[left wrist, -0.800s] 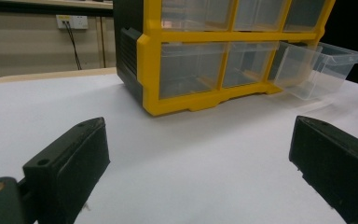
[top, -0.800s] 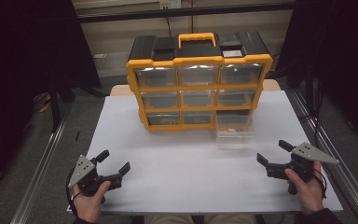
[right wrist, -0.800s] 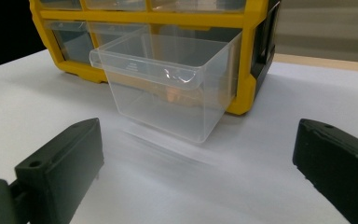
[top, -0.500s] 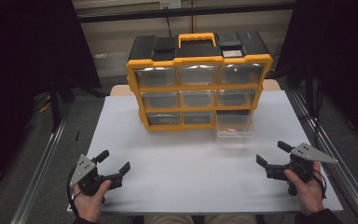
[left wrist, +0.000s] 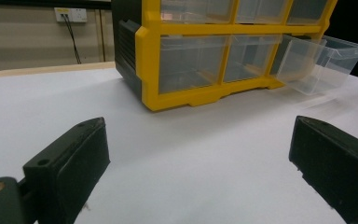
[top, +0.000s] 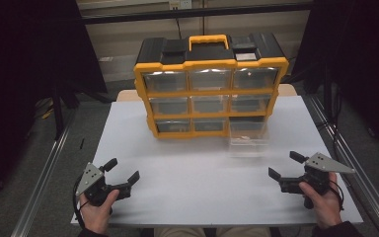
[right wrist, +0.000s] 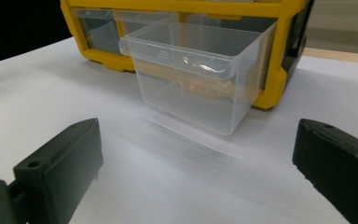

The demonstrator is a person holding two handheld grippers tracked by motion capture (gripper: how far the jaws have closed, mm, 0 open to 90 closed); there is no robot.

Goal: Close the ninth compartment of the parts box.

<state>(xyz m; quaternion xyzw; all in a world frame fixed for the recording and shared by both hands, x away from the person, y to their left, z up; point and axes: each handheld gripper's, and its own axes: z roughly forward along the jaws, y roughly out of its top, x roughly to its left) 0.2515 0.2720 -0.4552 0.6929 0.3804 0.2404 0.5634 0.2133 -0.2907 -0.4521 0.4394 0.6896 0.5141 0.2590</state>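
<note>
White and matte, the table [top: 192, 192] lies bare between the organiser [top: 209, 86] and the near edge, leaving broad room in front of both hands. Dark floor and metal rails flank its sides. The left gripper [top: 121, 171] rests near the front left corner, jaws wide and empty. The right gripper [top: 287, 165] sits near the front right edge, jaws likewise spread, empty. The clear plastic drawer [right wrist: 198, 74], boxy and thin-walled, juts from the yellow-framed organiser's bottom right slot, just beyond the right gripper.
</note>
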